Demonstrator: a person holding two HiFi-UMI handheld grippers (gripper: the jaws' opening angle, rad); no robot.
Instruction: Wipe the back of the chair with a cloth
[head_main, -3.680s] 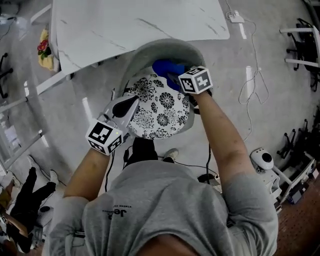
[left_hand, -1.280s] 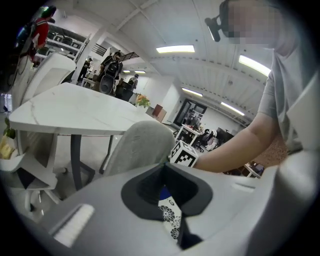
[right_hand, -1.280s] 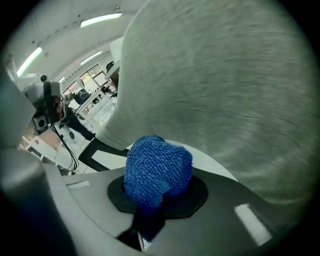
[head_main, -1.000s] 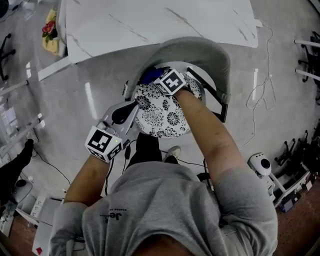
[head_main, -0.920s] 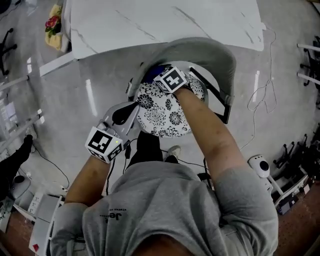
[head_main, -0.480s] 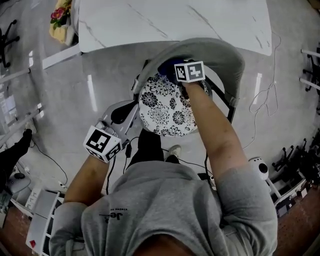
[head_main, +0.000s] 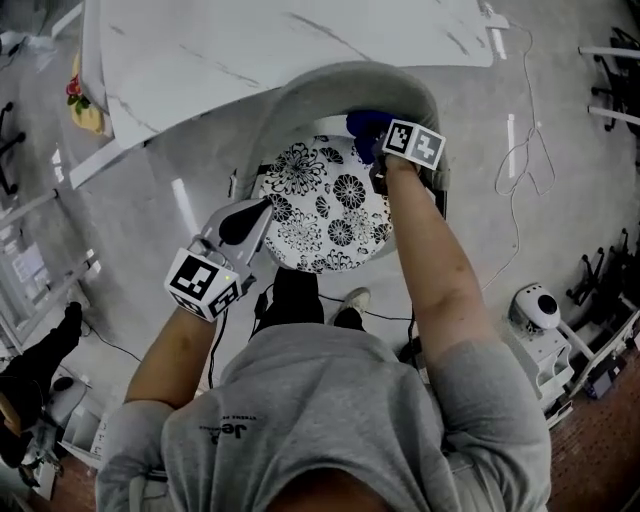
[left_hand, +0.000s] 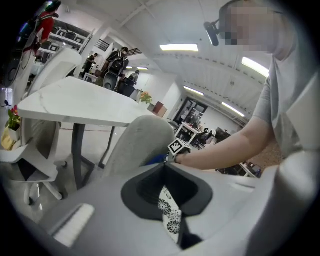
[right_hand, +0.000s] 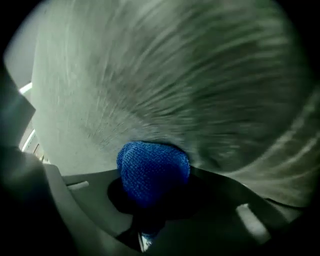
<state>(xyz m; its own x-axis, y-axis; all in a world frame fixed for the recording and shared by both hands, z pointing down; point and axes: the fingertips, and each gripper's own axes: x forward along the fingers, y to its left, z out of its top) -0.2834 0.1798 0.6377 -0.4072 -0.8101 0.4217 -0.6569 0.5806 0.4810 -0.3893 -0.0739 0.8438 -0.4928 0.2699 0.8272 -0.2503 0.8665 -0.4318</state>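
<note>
A grey curved chair back (head_main: 330, 85) wraps round a seat with a black-and-white flowered cushion (head_main: 320, 205). My right gripper (head_main: 385, 150) is shut on a blue cloth (head_main: 365, 124) and presses it against the inner face of the chair back (right_hand: 175, 75) at its right side; in the right gripper view the blue cloth (right_hand: 152, 170) bulges from the jaws against blurred grey fabric. My left gripper (head_main: 245, 225) hangs at the seat's left edge, jaws closed to a narrow slit with nothing in them (left_hand: 167, 200). The chair back (left_hand: 142, 142) shows ahead of it.
A white marble-look table (head_main: 260, 45) stands just behind the chair, its legs (left_hand: 75, 150) near the chair. Yellow flowers (head_main: 82, 100) lie at the far left. Cables (head_main: 515, 160) trail on the floor at right. A white camera-like device (head_main: 535, 310) sits by the person's right side.
My right gripper has swept the blue cloth along the inside of the chair back from its left side toward its right side. The left gripper has stayed by the seat's left edge.
</note>
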